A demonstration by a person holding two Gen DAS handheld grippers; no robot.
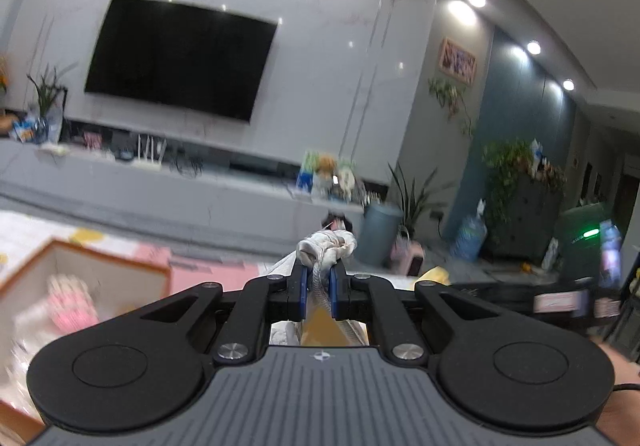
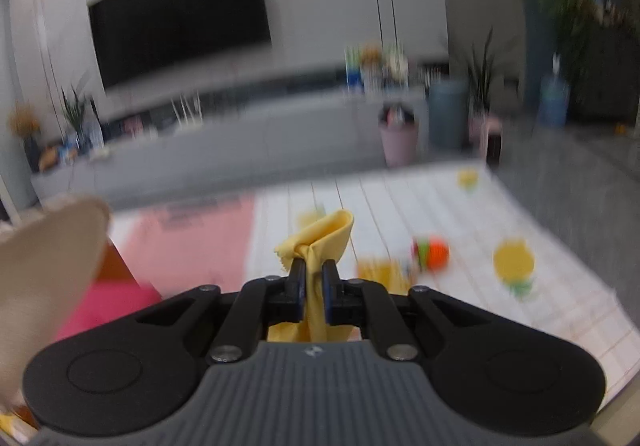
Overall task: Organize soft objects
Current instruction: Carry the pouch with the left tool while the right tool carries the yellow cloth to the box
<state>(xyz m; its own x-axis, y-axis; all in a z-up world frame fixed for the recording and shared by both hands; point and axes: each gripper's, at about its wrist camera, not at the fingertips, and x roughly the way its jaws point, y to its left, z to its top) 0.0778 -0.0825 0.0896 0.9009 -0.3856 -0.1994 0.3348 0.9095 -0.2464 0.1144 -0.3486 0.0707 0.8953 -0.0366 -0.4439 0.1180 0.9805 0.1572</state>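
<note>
My left gripper is shut on a whitish cloth that bunches out past the fingertips and hangs down between the jaws. It is held in the air above the table. My right gripper is shut on a yellow cloth, also lifted, with its tail hanging under the jaws. A beige cloth hangs at the left of the right wrist view. The right gripper's body shows at the right of the left wrist view.
An open box with an orange rim stands at the left and holds a pink-striped soft item. An orange and green toy lies on the white patterned tablecloth. A pink mat and a magenta item lie nearby.
</note>
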